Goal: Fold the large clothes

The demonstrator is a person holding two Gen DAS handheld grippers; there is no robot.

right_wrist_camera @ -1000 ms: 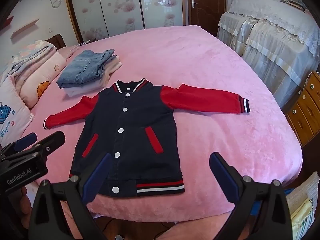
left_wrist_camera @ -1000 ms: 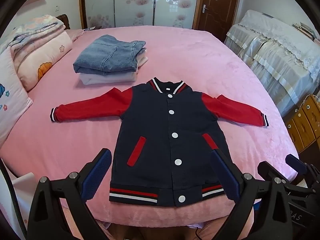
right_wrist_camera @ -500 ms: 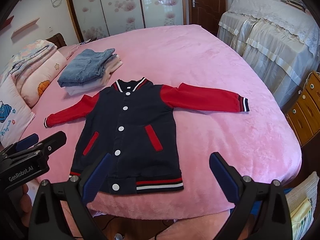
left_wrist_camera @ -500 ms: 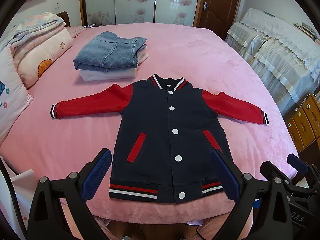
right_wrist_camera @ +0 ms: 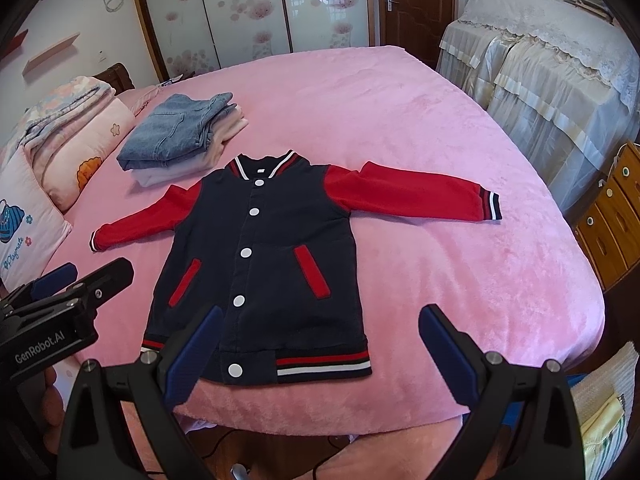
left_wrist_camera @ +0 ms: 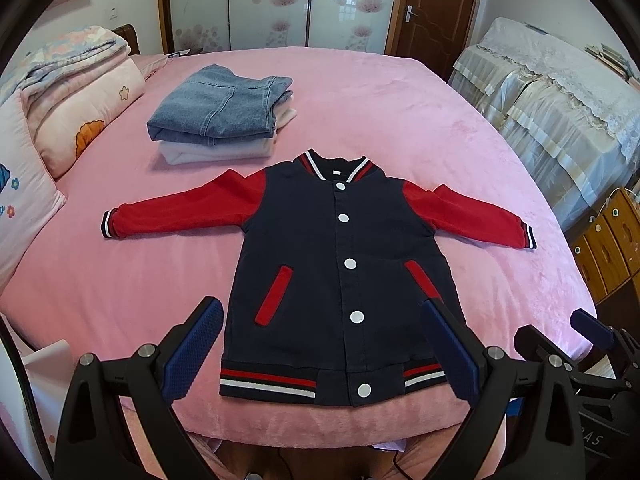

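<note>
A navy varsity jacket [left_wrist_camera: 336, 272] with red sleeves and white snaps lies flat, face up, sleeves spread, near the front edge of the pink bed [left_wrist_camera: 400, 112]. It also shows in the right wrist view [right_wrist_camera: 264, 264]. My left gripper [left_wrist_camera: 324, 344] is open and empty, hovering above the jacket's hem. My right gripper [right_wrist_camera: 320, 352] is open and empty, above the hem's right corner. The left gripper also shows at the left edge of the right wrist view [right_wrist_camera: 68, 300], and the right gripper at the right edge of the left wrist view [left_wrist_camera: 576, 344].
A folded stack with denim on top [left_wrist_camera: 220, 116] lies behind the jacket's left sleeve. Pillows and a folded quilt [left_wrist_camera: 72, 108] line the bed's left side. Lace-covered furniture [left_wrist_camera: 560, 96] and wooden drawers [left_wrist_camera: 608, 240] stand to the right.
Both grippers have moved slightly forward and lower toward the jacket's hem. Both stay open. The jacket has not moved.
</note>
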